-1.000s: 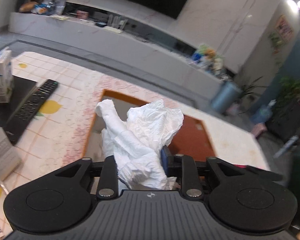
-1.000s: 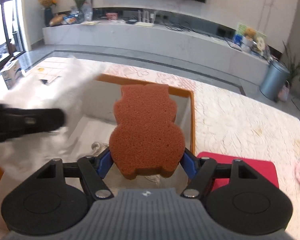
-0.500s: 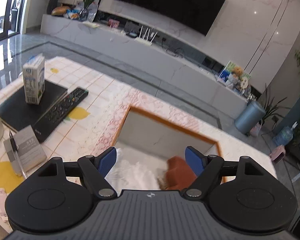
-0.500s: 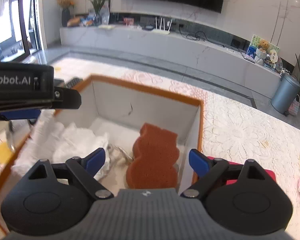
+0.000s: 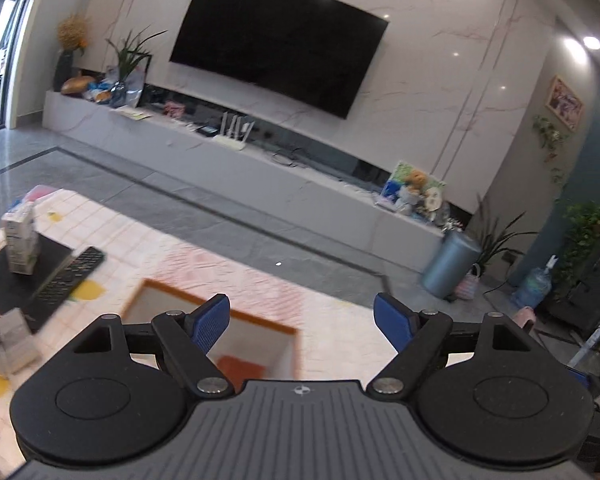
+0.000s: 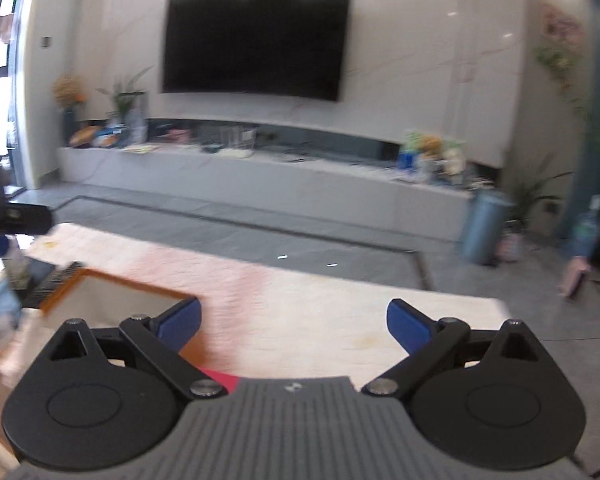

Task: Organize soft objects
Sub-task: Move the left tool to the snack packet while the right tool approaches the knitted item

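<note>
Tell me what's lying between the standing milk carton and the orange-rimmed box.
A black remote control lies between the milk carton and the orange-rimmed box, seen in the left wrist view.

Two wrist views above the box [image 5: 220, 332], both toward the television [image 6: 256, 44]

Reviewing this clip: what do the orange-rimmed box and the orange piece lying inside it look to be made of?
Orange-rimmed box: looks like stiff board or leather-look panels, matte pale lining, orange edge; straight flat walls suggest it, though blur leaves it open.
Orange piece inside: probably sponge foam, dull rust-orange with no shine; only a corner shows in the left wrist view.
</note>
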`<state>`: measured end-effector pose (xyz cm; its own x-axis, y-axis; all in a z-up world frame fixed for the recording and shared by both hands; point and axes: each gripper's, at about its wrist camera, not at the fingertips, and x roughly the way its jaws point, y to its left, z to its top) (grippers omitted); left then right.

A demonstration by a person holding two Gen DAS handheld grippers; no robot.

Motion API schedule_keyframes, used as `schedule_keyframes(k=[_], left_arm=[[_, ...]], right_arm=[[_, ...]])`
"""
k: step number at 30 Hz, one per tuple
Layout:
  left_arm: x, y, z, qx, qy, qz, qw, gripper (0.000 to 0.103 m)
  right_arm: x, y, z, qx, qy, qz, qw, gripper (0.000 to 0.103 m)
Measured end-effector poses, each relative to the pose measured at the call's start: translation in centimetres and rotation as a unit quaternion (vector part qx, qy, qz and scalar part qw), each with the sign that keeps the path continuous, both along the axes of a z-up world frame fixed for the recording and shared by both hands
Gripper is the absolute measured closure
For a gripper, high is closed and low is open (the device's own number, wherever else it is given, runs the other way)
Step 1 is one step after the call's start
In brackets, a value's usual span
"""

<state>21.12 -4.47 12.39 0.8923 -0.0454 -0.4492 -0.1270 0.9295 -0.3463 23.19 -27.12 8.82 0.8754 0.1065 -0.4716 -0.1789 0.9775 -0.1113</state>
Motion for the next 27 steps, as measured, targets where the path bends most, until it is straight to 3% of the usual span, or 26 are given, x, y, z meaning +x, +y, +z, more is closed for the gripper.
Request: schedule_keyframes(k=[3,6,12,16,21,27], left_arm=[[0.8,-3.6,-0.4,0.008,0.001,-0.029,0.9996,0.007],[1.9,-8.0,-1.7,0.038,0.02,-0.056,0.9975,0.007],[3.2,-17.0,-5.6,0.09,0.052,-0.099,0.9896,0.007],[3.8,-21.9,-8.7,0.124,0.058,-0.117,0.9836,0.007],[5.2,-24.7,-12.6,0.12,0.075,-0.115,0.9833,0.007],[5.6,-28.3,-17.0,0.228,0.06,-0.076,0.9689,0.007]], right_arm=[[-0.7,-4.7,0.5,-0.023,-0.008,-0.041,0.999,0.006],[-1.6,-9.2,0.3,-0.015,-0.006,-0.076,0.997,0.006],[-1.6,-15.4,-3.6,-0.04,0.018,-0.128,0.991,0.005],[-1.0,-18.9,-6.3,0.015,0.027,-0.148,0.989,0.005],[-0.7,-21.9,-9.8,0.074,0.015,-0.14,0.987,0.005],[1.4,-23.3,-14.8,0.051,0.018,-0.139,0.989,0.005]])
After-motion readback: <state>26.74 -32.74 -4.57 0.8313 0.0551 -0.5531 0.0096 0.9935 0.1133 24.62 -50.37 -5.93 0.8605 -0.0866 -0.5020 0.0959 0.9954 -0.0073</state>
